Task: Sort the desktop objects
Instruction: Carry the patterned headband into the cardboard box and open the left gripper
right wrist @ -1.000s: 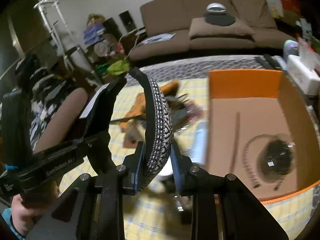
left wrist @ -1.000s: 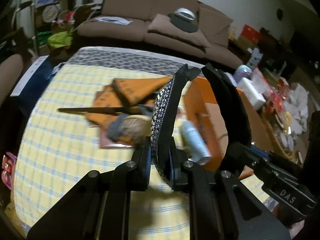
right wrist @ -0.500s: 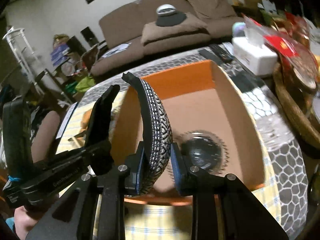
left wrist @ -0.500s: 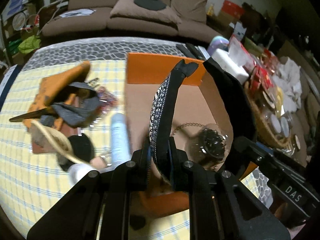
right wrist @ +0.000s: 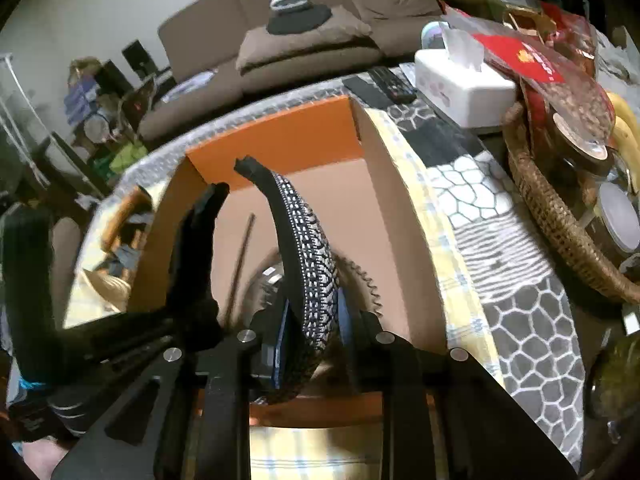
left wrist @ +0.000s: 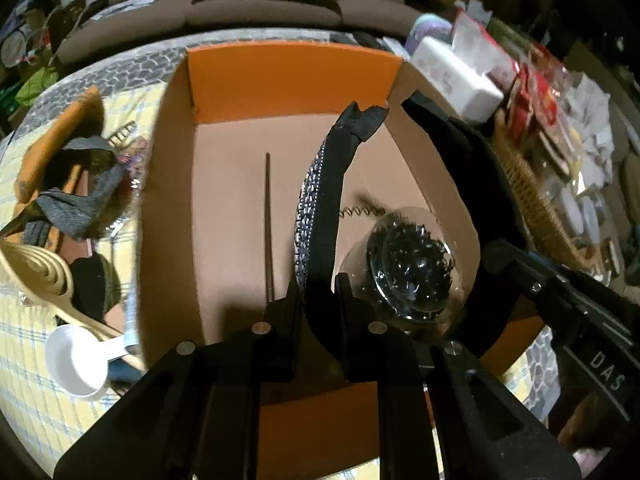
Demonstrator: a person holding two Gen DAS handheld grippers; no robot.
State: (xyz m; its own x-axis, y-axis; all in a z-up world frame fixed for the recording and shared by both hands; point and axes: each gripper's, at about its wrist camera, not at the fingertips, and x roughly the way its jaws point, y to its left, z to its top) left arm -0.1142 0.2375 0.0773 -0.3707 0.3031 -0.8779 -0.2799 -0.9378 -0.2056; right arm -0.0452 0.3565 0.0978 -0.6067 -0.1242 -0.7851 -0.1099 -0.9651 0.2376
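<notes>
Both grippers hold one black headband with a patterned black-and-white band. My left gripper (left wrist: 316,284) is shut on the headband (left wrist: 316,208) near one end. My right gripper (right wrist: 310,312) is shut on the headband (right wrist: 308,248) near the other end. The headband hangs over the open orange box (left wrist: 292,76), which holds a clear dome of black pieces (left wrist: 412,264), a coiled spring (left wrist: 360,212) and a thin dark stick (left wrist: 268,224). The box also shows in the right wrist view (right wrist: 280,140).
Left of the box lie a wooden spoon (left wrist: 44,276), a white measuring scoop (left wrist: 76,360), grey cloth (left wrist: 80,204) and an orange pouch (left wrist: 60,132) on the yellow checked cloth. A wicker basket (right wrist: 560,220), a tissue box (right wrist: 460,80) and remotes (right wrist: 384,88) stand on the right.
Both grippers have carried the headband rightward from over the pile of objects to over the orange box, and lower toward its inside.
</notes>
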